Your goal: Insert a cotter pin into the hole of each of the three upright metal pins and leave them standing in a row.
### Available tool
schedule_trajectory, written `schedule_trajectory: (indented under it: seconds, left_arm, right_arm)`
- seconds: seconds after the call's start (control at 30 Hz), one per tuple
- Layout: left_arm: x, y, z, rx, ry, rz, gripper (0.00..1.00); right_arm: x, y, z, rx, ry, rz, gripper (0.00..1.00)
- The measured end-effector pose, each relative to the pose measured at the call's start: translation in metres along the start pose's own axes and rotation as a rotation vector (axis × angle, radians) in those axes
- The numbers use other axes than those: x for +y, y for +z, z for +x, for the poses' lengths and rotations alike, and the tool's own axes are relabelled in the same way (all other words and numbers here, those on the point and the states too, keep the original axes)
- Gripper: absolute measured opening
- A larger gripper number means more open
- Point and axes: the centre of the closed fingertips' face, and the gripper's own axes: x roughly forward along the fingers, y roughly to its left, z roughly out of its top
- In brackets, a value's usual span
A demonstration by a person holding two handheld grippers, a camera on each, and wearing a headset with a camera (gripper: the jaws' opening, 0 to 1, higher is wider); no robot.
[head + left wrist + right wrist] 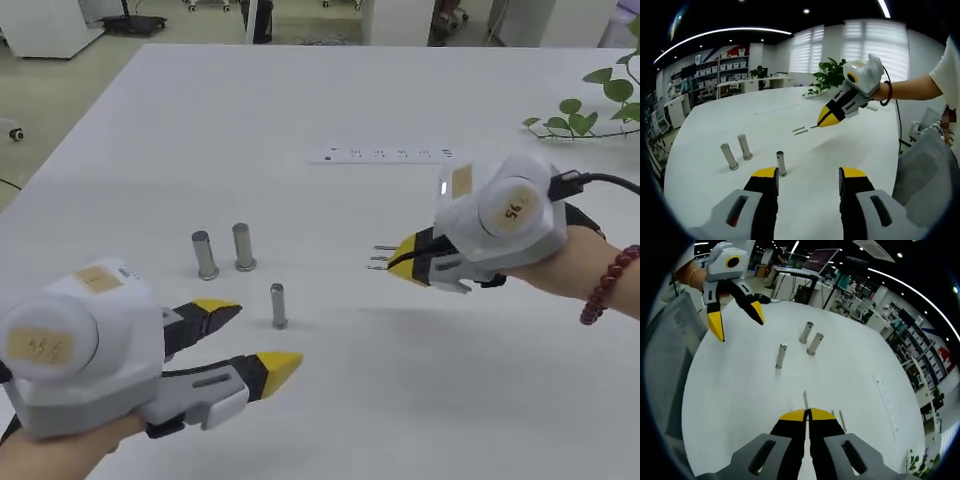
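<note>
White table (400, 100) carries three upright grey metal pins (243, 246), none visibly pinned. Your right claw (396, 262) is closed on one thin cotter pin (805, 398); two loose cotter pins (841, 420) lie nearby. Your left claw (265, 334) stands open, empty. All three insertions remain.

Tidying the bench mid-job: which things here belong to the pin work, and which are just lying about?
Job: three upright metal pins; cotter pin held in the shut right claw; two loose cotter pins on the table; open left claw.
Lying about: power strip; plant.
</note>
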Motion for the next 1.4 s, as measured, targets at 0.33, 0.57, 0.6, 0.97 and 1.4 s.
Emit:
schedule_trajectory:
  seconds: [0.33, 0.57, 0.6, 0.97, 1.4]
  left_arm:
    - [-0.012, 0.007, 0.015, -0.005, -0.045, -0.075, 0.38]
    - [-0.019, 0.008, 0.021, -0.004, -0.079, -0.127, 0.32]
    - [-0.019, 0.009, 0.021, -0.005, -0.082, -0.135, 0.32]
    - [-0.026, 0.025, 0.025, -0.074, -0.155, -0.324, 0.26]
    - [-0.041, 0.038, 0.021, -0.147, -0.272, -0.509, 0.15]
  right_arm:
    - [0.019, 0.02, -0.011, -0.043, 0.006, -0.088, 0.02]
    - [0.033, 0.033, -0.017, -0.076, 0.01, -0.142, 0.02]
    - [0.034, 0.034, -0.018, -0.081, 0.01, -0.148, 0.02]
    - [0.049, 0.05, -0.027, -0.137, 0.01, -0.198, 0.02]
    - [0.059, 0.063, -0.035, -0.179, 0.004, -0.216, 0.02]
